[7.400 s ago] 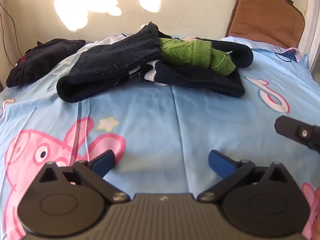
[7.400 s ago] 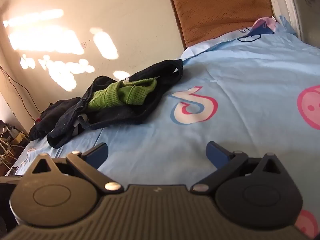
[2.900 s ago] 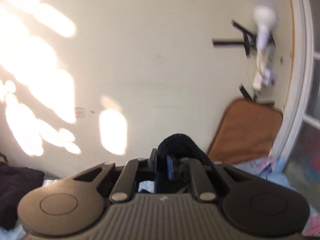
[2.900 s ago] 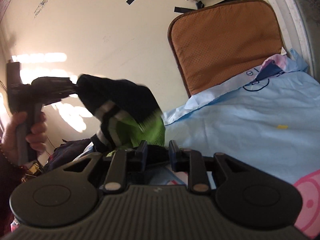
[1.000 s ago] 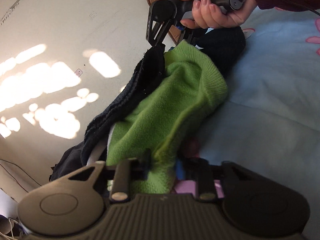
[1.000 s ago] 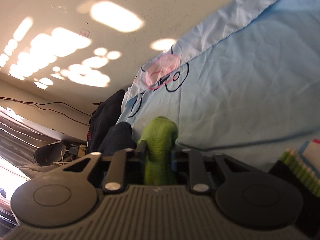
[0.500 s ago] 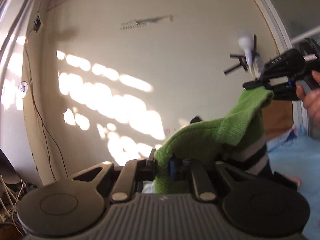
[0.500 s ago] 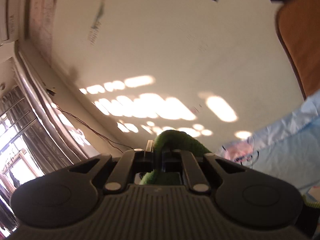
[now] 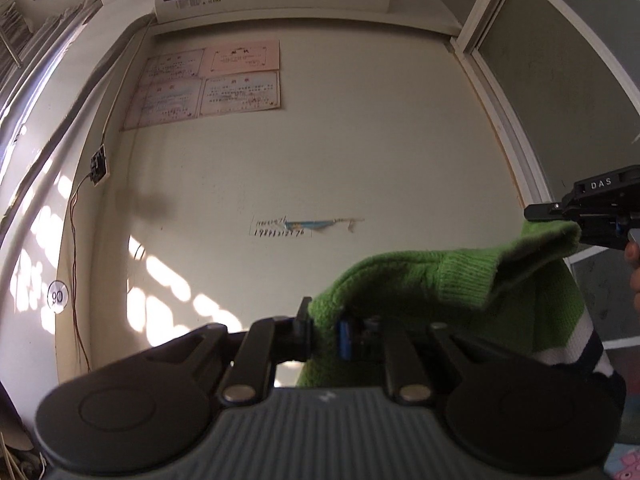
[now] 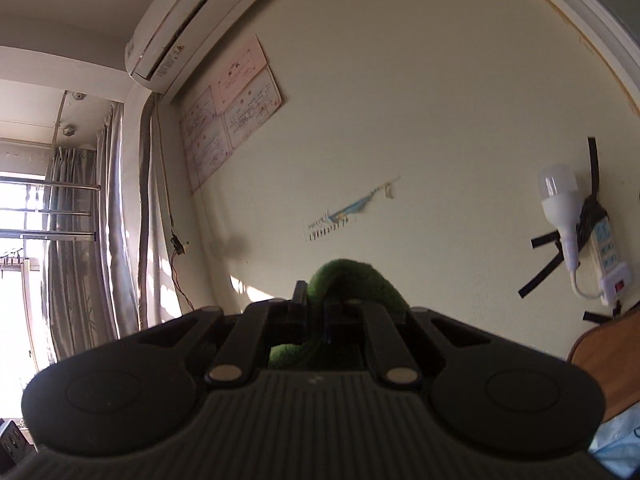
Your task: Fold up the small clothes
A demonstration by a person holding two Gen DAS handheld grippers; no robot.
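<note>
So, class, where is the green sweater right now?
The green sweater hangs in the air before the wall, stretched between the left tongs, low in the left wrist view, and the right tongs at its right edge.

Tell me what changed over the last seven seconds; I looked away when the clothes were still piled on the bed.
Both grippers closed on the green sweater and lifted it off the bed: left gripper and right gripper now hold it up, spread between them, facing the wall. Both have stayed clamped since the lift.
</note>
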